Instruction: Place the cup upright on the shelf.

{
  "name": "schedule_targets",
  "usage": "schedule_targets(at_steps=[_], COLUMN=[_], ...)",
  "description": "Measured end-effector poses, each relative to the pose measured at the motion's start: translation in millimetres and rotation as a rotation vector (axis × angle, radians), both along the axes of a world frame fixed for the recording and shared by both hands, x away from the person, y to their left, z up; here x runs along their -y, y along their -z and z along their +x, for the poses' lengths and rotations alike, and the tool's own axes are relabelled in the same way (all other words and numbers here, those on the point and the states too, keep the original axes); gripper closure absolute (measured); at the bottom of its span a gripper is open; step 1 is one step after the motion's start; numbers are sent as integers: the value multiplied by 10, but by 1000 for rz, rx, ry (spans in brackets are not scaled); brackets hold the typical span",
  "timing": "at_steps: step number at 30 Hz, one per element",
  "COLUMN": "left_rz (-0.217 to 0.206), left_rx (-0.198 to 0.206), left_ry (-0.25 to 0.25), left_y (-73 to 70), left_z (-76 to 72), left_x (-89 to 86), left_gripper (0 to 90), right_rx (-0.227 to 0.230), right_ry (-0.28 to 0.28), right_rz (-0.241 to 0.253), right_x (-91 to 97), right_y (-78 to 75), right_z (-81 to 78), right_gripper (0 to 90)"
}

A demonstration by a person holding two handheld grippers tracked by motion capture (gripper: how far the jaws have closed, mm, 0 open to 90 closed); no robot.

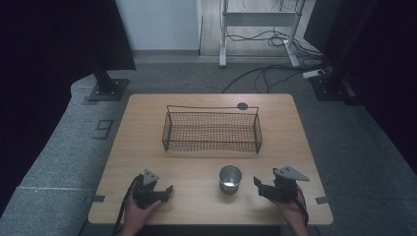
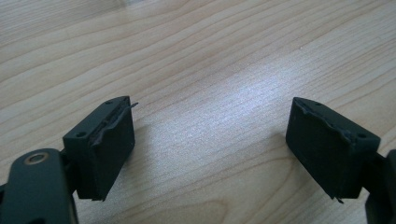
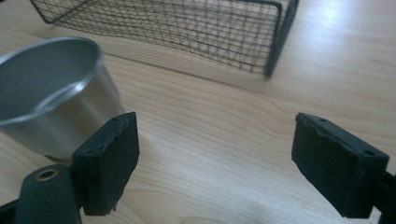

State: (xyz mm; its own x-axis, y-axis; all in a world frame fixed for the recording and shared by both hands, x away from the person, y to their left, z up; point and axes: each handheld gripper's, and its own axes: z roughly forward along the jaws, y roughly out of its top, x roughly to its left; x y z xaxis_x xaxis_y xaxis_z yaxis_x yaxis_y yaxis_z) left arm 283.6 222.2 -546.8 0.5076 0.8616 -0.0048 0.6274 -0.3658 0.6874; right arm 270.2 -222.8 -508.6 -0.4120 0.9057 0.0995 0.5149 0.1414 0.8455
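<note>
The left tongs (image 1: 164, 191) and the right tongs (image 1: 259, 186) both rest low at the near edge of the table (image 1: 147, 142), each spread wide with nothing between its jaws. In the left gripper view the 2 jaws stand well apart over bare wood. In the right gripper view the gap is just as wide, and the metal cup (image 3: 51, 93) stands upright just beside one jaw, outside the gap rather than in it.

In the high view the cup (image 1: 230, 178) sits between the 2 tongs, nearer the right ones, and well short of the wire basket (image 1: 212, 131), which lies empty across the middle of the table.

Judged from this, the work is at its very start: the cup is untouched, no grasp is made, and the reach, the grip, the lift and any placing, likely into the basket, are all left to do.
</note>
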Motion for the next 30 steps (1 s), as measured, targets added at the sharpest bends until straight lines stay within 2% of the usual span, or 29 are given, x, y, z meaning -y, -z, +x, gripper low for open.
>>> schedule_targets(at_steps=[5,16,30], left_rz=[0,0,0], left_rx=[0,0,0], left_ry=[0,1,1], left_y=[0,0,0], left_z=[0,0,0], left_x=[0,1,1], left_gripper=[155,156,156], right_rx=[24,49,46], right_ry=[-33,-98,-169], right_rz=[9,26,32], right_x=[-75,-231,-456], right_y=[-83,-205,-255], right_z=[-48,-109,-104], right_gripper=[154,151,133])
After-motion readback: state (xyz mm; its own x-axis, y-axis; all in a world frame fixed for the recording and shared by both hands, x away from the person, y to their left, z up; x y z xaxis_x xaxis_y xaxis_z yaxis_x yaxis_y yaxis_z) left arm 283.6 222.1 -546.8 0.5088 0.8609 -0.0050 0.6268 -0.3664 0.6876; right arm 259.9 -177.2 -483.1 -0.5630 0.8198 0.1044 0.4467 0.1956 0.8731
